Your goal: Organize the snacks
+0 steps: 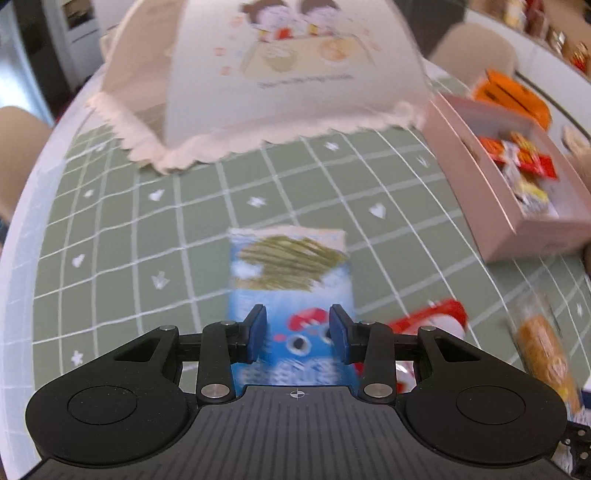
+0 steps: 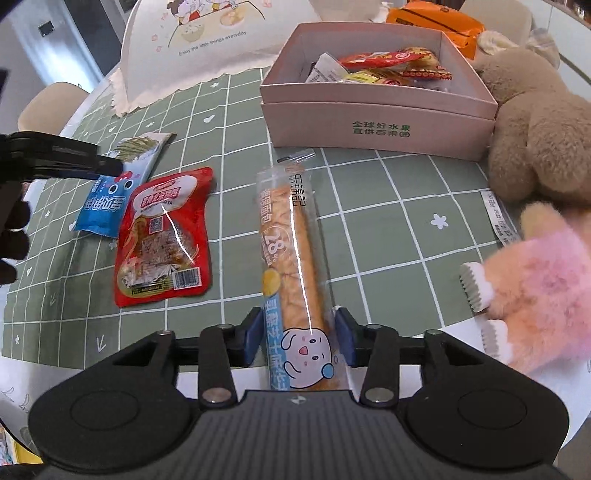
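A blue snack packet (image 1: 291,266) with a green picture lies flat on the green checked tablecloth (image 1: 147,236). My left gripper (image 1: 297,314) hangs over its middle, jaws partly apart, and the packet is wider than the gap. From the right wrist view, the left gripper (image 2: 107,166) reaches in from the left above the same blue packet (image 2: 103,199). A long bread stick in a clear wrapper (image 2: 291,236) lies lengthwise between the pads of my right gripper (image 2: 298,317), which flank it with slim gaps. A red packet (image 2: 162,236) lies between the two snacks.
A pink box (image 2: 376,107) holding several snacks stands behind the bread, with an orange bag (image 2: 436,18) beyond it. A brown plush toy (image 2: 535,122) and a pink one (image 2: 535,280) crowd the right. A white food cover (image 2: 207,44) stands at the back.
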Tool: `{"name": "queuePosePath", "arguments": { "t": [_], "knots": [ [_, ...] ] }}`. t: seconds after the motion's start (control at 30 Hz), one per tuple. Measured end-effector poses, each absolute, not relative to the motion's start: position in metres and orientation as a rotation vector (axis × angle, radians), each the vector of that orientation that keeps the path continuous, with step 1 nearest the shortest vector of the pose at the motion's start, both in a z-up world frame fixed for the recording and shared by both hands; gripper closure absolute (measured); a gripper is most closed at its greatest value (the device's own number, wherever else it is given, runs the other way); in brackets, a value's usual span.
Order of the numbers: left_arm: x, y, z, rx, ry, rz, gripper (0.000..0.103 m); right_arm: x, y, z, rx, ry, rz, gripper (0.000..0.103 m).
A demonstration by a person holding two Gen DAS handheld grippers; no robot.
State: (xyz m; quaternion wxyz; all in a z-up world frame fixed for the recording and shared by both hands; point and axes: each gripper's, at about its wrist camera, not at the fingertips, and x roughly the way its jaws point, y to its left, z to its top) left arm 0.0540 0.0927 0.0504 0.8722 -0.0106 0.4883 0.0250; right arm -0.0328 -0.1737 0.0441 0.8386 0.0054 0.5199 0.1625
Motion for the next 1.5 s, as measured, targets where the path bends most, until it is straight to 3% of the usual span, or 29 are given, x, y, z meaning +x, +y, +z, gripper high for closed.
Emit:
{"name": "queuePosePath", "arguments": {
  "t": [0.13, 0.33, 0.53, 0.63, 0.73, 0.83, 0.97, 1.1, 1.27, 1.5],
  "knots": [
    [0.028, 0.079, 0.06, -0.119, 1.003, -0.004, 0.061, -0.038, -0.169, 0.043, -0.008, 1.084, 0.365, 0.036],
    [0.013, 0.055, 0.055, -0.286, 1.049, -0.031, 0.061, -0.044, -0.161, 0.039, -0.071, 1.053, 0.385, 0.026],
    [0.018, -0.007, 0.043, 0.108, 1.009, -0.031, 0.051, -0.046, -0.169, 0.038, -0.083, 1.066, 0.397, 0.018],
    [0.008, 0.001, 0.042, 0.116, 0.999, -0.031, 0.05, -0.046, -0.181, 0.036, -0.074, 1.059, 0.391, 0.014],
    [0.005, 0.018, 0.043, 0.079, 1.016, 0.023, 0.046, -0.047, -0.186, 0.036, -0.072, 1.047, 0.42, 0.013],
    [0.004, 0.027, 0.051, 0.002, 1.023, 0.063, 0.052, -0.049, -0.187, 0.035, -0.085, 1.037, 0.446, 0.013],
    [0.006, 0.015, 0.068, -0.181, 1.012, -0.047, 0.052, -0.052, -0.19, 0.034, -0.088, 1.029, 0.456, 0.013],
    [0.021, -0.012, 0.062, -0.352, 1.091, -0.203, 0.052, -0.058, -0.192, 0.032, -0.114, 1.035, 0.454, 0.006],
    [0.038, -0.062, 0.039, -0.221, 1.213, -0.237, 0.052, -0.068, -0.193, 0.028, -0.177, 1.025, 0.45, 0.004],
    [0.029, -0.071, 0.034, -0.222, 1.185, -0.304, 0.058, -0.08, -0.202, 0.027, -0.178, 1.011, 0.443, 0.004]
  ]
}}
